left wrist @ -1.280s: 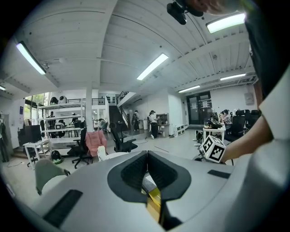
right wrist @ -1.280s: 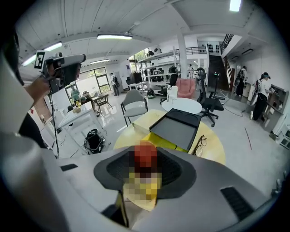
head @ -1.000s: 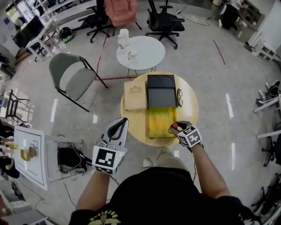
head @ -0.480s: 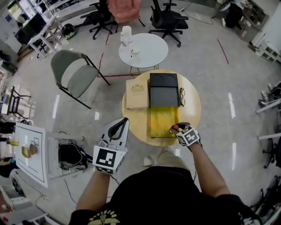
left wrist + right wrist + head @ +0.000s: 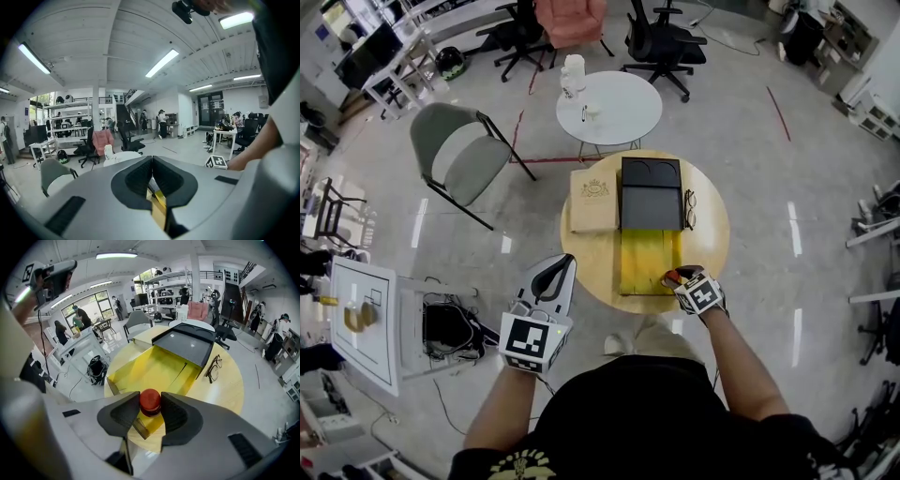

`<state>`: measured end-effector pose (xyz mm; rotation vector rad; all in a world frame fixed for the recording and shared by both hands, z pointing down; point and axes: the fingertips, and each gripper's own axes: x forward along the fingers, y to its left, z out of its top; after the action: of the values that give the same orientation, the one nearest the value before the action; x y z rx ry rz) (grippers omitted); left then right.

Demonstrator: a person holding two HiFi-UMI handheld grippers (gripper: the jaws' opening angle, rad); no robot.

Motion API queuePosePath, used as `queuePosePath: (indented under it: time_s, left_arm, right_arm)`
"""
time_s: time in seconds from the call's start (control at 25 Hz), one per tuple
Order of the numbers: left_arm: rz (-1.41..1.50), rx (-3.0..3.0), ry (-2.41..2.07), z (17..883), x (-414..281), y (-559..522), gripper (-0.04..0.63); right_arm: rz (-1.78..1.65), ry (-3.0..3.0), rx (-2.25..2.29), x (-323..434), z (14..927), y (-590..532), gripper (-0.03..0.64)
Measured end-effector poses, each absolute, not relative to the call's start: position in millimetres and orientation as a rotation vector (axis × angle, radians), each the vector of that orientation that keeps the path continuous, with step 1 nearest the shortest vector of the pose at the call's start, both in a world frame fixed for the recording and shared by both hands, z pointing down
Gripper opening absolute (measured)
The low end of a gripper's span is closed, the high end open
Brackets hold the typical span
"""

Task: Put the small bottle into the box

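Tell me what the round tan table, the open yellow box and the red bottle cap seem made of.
The round tan table: probably wood or laminate; pale, even, matt top. The open yellow box: likely card or thin plastic; flat, thin walls, slight sheen. The red bottle cap: seemingly plastic; smooth, uniform colour, soft highlight.

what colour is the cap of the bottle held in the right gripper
Red. The bottle cap shows best in the right gripper view.
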<state>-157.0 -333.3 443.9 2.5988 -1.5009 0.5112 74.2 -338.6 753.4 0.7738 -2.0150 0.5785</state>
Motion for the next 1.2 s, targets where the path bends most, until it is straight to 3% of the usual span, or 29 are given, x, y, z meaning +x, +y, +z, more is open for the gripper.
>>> queuePosePath:
  time_s: [0.44,0.48,0.56,1.2]
  left_arm:
    - [0.473,2.615,-1.501,440.6,-145.0,-337.3,0.020]
    - [0.467,2.620,-1.501,440.0,-142.9,-338.1,0.019]
    - [0.448,2.634,-1.504,437.6,-139.1,-339.8,0.018]
    - [0.368,2.682,-1.529,418.5,-133.6,-338.7,0.018]
  right_arm:
    - [0.561,-2.157,0.890,80.2,714.9,-335.6,0.165]
    - [0.551,-2.176,0.920,82.7,708.1,-336.1,0.143]
    - [0.532,-2.212,0.984,88.4,692.8,-337.5,0.015]
    - [0.471,-2.386,1.130,94.4,593.7,-328.9,0.014]
